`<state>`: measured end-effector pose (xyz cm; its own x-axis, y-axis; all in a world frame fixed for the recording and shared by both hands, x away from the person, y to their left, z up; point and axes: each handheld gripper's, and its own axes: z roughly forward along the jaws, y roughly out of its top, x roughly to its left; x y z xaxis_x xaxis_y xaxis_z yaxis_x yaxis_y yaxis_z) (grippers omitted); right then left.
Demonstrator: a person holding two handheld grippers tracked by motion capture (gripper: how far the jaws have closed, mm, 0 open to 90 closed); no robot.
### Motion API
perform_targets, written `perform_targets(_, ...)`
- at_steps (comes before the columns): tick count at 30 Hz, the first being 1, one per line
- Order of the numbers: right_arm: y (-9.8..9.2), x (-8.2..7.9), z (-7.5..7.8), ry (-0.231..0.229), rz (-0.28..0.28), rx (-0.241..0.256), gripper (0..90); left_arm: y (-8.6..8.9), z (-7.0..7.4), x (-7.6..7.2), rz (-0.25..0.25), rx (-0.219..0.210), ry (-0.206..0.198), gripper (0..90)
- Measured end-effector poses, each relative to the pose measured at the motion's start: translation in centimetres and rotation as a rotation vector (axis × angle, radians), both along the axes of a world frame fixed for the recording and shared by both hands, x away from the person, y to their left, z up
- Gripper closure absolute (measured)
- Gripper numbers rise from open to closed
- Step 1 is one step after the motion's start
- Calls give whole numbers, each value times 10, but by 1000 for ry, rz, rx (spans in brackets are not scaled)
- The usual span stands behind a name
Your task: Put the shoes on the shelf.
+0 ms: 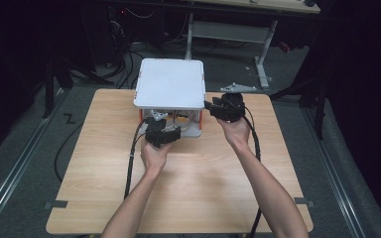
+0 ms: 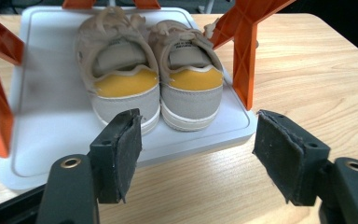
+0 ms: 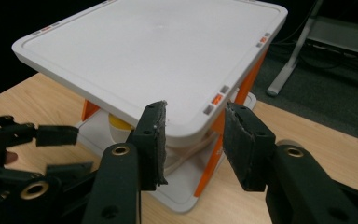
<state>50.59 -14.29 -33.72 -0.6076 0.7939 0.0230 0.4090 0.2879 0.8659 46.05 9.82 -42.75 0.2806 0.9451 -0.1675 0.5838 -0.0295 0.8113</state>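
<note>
**A:** Where are the shoes from where you stand?

**B:** Straight ahead of my left gripper [image 2: 196,154], on the lower shelf [image 2: 51,112] of the little white rack. The pair of shoes [image 2: 151,74] sits side by side, heels towards my jaws, toes pointing away from me. Their long axis runs directly out along the line my gripper looks, so I face the yellow heel patches square on.

**A:** Is that gripper holding anything?

**B:** No. Its jaws are spread wide, with nothing between them. The left pad [image 2: 128,149] sits just short of the shelf's near edge, below the heel of the left-hand shoe; the other pad hangs over bare wooden table [image 2: 317,79] off to the right of the shelf.

**A:** What stands beside the shoes?

**B:** Orange struts [image 2: 244,60]. One rises just to the right of the right-hand shoe, another at the far left of my view.

**A:** And your right gripper?

**B:** My right gripper [image 3: 193,140] is at the near corner of the rack's top shelf [image 3: 149,51]. Its jaws are parted too, one on each side of that corner's rim, and I cannot tell whether either pad touches it. From the high view, that gripper [image 1: 226,106] is at the rack's right edge, and my left gripper [image 1: 161,133] is low at its front.
</note>
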Motion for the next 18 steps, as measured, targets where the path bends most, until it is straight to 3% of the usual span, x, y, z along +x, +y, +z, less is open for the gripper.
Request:
perform_targets(3,-9,-5,-2,2,-2,4,584,4,4,-4,-12,21,-5,321)
perform_targets(10,-36,-20,-6,11,-18,17,572,15,15,-17,-24,-1,-35,326)
perform_targets(15,-53,-30,-8,15,-28,29,566,25,23,-28,-31,12,-64,331)
perform_targets(18,-63,-35,-11,27,-32,40,558,33,25,-36,-28,-7,-77,339)
